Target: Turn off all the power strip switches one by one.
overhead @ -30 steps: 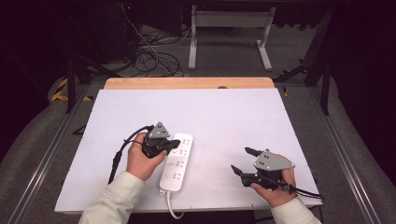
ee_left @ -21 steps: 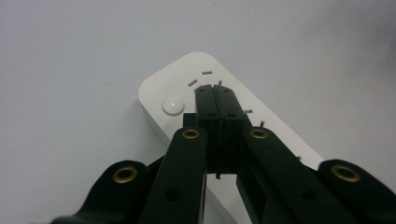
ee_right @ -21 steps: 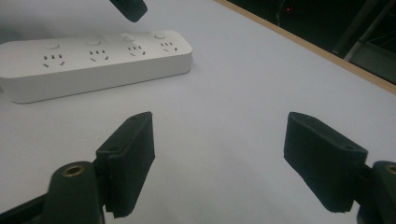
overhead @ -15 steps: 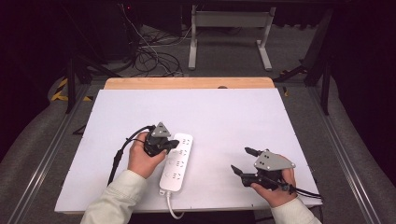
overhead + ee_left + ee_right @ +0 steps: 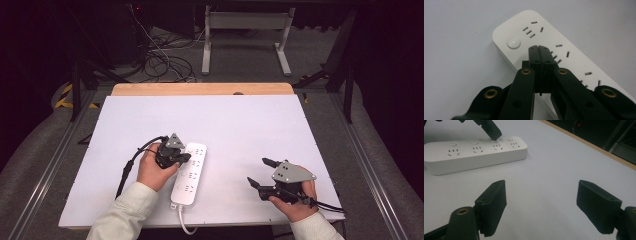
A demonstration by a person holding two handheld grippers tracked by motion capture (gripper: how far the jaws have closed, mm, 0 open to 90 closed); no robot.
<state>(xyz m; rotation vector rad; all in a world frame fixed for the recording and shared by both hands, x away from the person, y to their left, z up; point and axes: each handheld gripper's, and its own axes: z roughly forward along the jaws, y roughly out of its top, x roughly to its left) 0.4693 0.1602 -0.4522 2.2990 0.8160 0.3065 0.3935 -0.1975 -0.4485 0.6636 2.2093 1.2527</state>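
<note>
Power strip [image 5: 189, 174], white glossy plastic, long rounded bar with round button [image 5: 513, 43], lies flat on matte white tabletop [image 5: 250, 130] near front edge. Left gripper [image 5: 184, 157]: black fingers pressed together, tips over strip's socket face. Right gripper [image 5: 259, 173]: fingers spread wide, well apart from strip, above bare tabletop.
</note>
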